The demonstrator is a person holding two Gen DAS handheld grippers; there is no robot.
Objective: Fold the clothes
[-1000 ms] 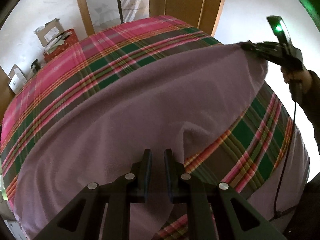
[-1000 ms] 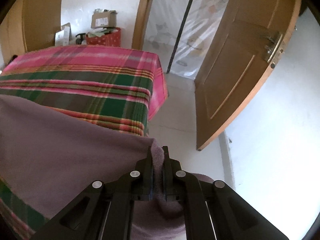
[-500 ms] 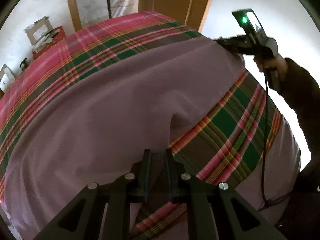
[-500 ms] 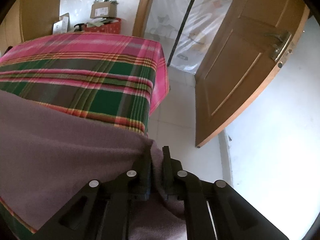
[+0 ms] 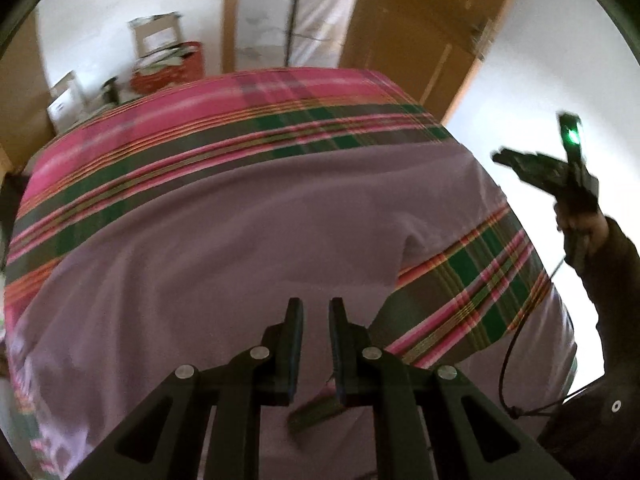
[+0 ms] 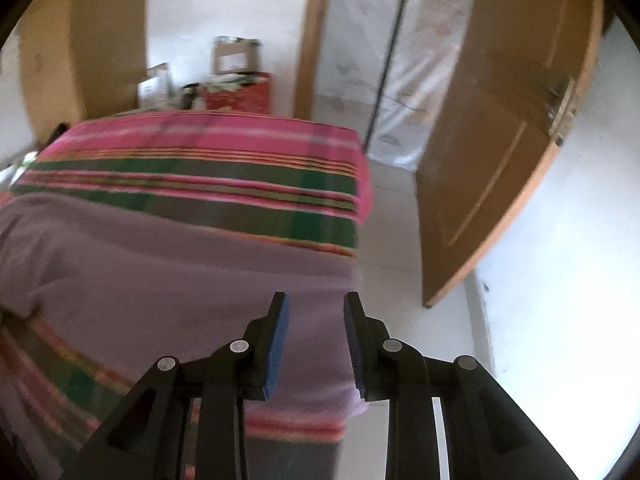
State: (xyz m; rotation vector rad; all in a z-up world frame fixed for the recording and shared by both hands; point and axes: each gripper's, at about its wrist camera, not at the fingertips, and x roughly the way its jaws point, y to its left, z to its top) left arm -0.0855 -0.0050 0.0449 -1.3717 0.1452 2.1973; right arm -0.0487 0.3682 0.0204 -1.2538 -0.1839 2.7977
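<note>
Plaid bed (image 5: 168,168) by an open door carries the mauve cloth (image 5: 240,240), spread flat across it. From the left wrist, the left gripper (image 5: 316,320) hovers above it, fingers narrowly apart and empty. From the right wrist, the right gripper (image 6: 316,312) is opening, its fingers clear of the cloth's corner; judge the lie before regripping.

The right gripper (image 6: 314,300), clamped a second ago on the corner of the mauve cloth (image 6: 168,276), is opening its jaws; the pads are clear of the fabric, which now lies flat on the plaid bedcover (image 6: 208,176) below and beyond the fingertips. The left gripper (image 5: 316,304) no longer pinches a raised fold: nothing visibly sits between its fingers, and the cloth lies under them. Both views are motion-blurred.
</note>
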